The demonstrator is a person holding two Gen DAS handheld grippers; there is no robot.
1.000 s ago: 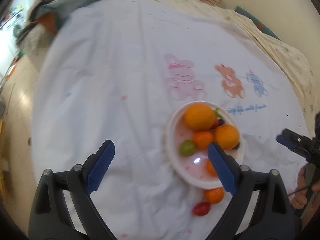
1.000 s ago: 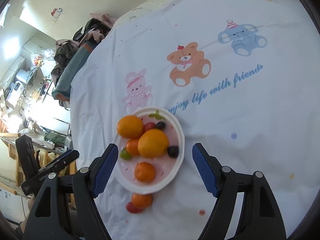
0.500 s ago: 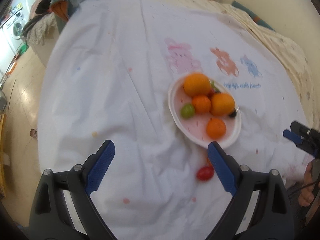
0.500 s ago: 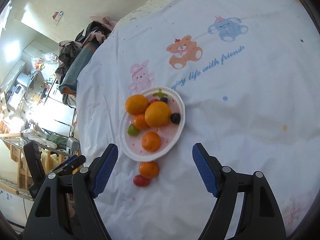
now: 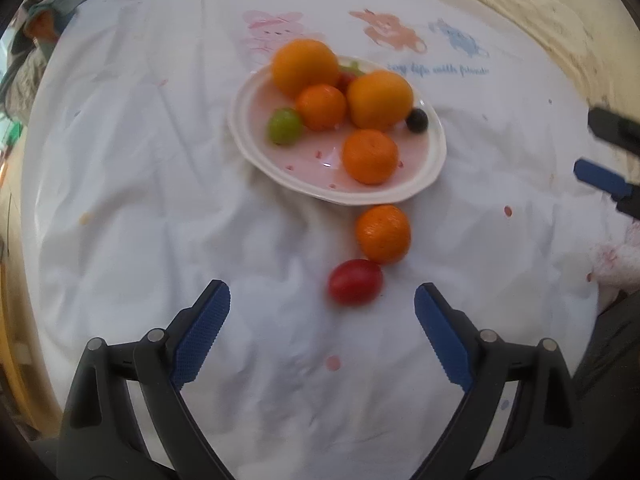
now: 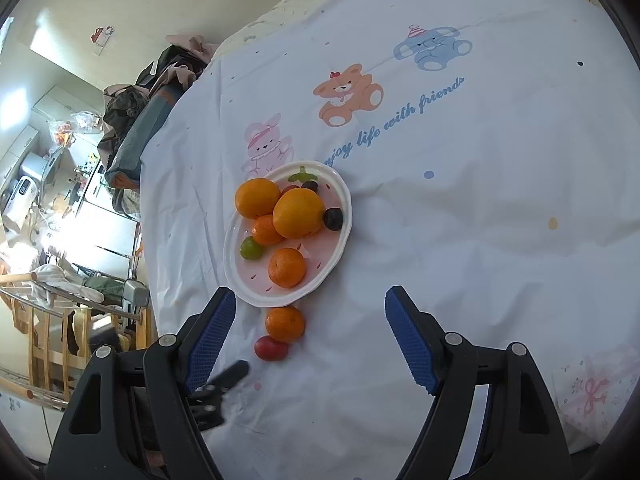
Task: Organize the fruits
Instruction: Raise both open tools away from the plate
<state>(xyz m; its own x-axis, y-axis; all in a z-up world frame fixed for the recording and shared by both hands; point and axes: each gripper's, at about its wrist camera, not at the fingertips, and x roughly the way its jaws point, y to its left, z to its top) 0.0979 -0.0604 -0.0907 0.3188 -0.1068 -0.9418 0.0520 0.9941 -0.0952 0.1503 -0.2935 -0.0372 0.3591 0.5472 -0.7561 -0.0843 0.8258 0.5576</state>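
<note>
A white plate [image 5: 434, 160] [image 6: 240, 280] on the white printed cloth holds two big oranges [image 5: 305, 66], two small mandarins [image 5: 370, 156], a green fruit [image 5: 284, 126] and dark grapes [image 5: 417, 121]. Off the plate, on the cloth, lie a mandarin [image 5: 383, 233] [image 6: 285, 323] and a red tomato [image 5: 355, 281] [image 6: 271, 348]. My left gripper [image 5: 322, 304] hovers open just in front of the tomato, nothing between its fingers. My right gripper [image 6: 310, 312] is open above the cloth, the loose mandarin showing between its tips. Its blue fingertip [image 5: 598, 178] shows at the right edge of the left wrist view.
The cloth [image 6: 460, 200] carries cartoon animal prints and blue lettering. Clothes and a bag [image 6: 140, 120] are piled at the table's far left edge. Beyond that edge are wooden chairs [image 6: 44, 332] and kitchen clutter. A beige patterned cover [image 5: 520, 4] lies behind.
My left gripper has pulled back toward me and dropped lower, so the plate sits farther up and the loose tomato and mandarin lie just ahead. The right gripper drew back a little earlier on.
</note>
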